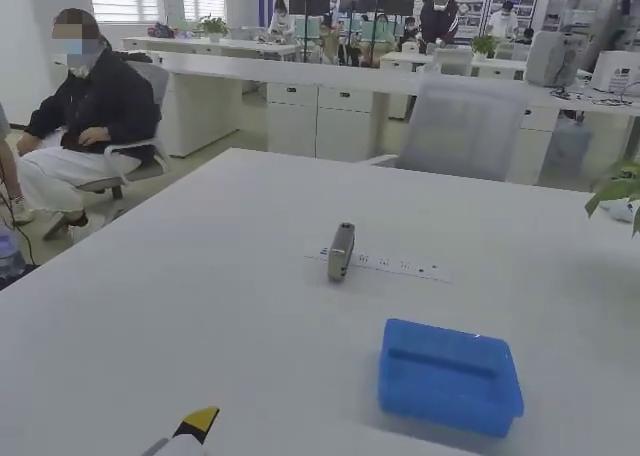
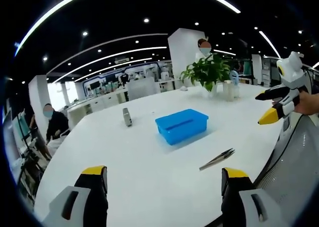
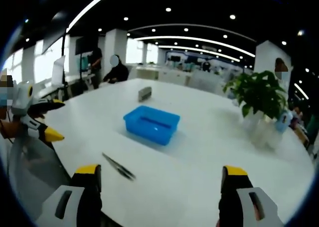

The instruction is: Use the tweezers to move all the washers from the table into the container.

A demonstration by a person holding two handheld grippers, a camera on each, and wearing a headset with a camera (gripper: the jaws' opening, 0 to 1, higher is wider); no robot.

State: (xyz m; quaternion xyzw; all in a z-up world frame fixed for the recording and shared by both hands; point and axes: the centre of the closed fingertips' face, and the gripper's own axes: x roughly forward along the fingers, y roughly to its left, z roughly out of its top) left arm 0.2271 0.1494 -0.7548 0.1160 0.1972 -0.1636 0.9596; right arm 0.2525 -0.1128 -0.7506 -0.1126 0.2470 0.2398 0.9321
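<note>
Tabletop (image 2: 124, 157) spreads open around tweezers (image 2: 217, 159) near its edge; blue container (image 2: 181, 125) at twelve o'clock. My left gripper (image 2: 163, 173) and right gripper (image 3: 160, 171) gape wide, holding nothing.

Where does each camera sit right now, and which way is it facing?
Head view: on the headset, looking down over the table at the blue container; a gripper tip shows.
Left gripper view: low at the table edge, facing container and tweezers past open jaws; right gripper at right.
Right gripper view: likewise; left gripper at left.
Both share container and tweezers.
</note>
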